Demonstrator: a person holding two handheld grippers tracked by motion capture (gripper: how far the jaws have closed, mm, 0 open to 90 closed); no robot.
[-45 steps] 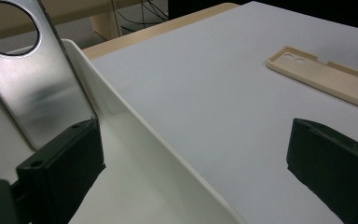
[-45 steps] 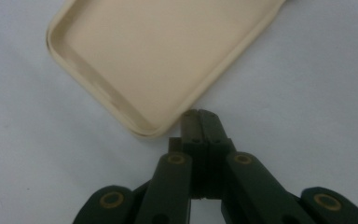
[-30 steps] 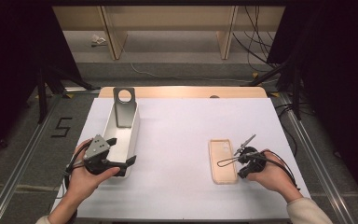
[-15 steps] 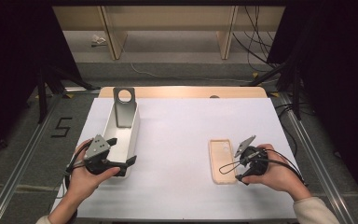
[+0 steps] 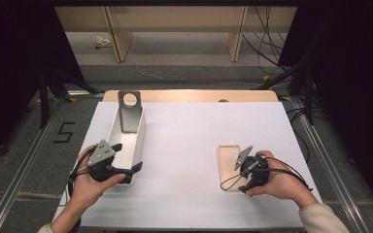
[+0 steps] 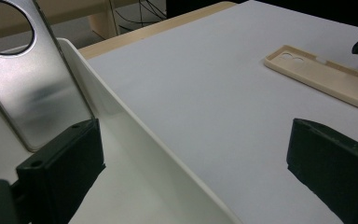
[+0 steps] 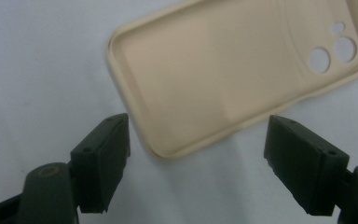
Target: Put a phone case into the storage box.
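The right tool point(image 7: 196, 163) has just been opening and stands spread, nothing between its jaws, just over the near end of the phone case point(image 7: 233, 70), which lies hollow-up toward the bench's right edge. Best lower squarely, one jaw at each long side, before closing. The left tool point(image 6: 191, 177), spread, straddles the white bin's point(image 6: 135, 140) wall near the left edge.

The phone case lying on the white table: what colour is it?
The phone case is plain pale beige, with no pattern; the right gripper view shows it best.
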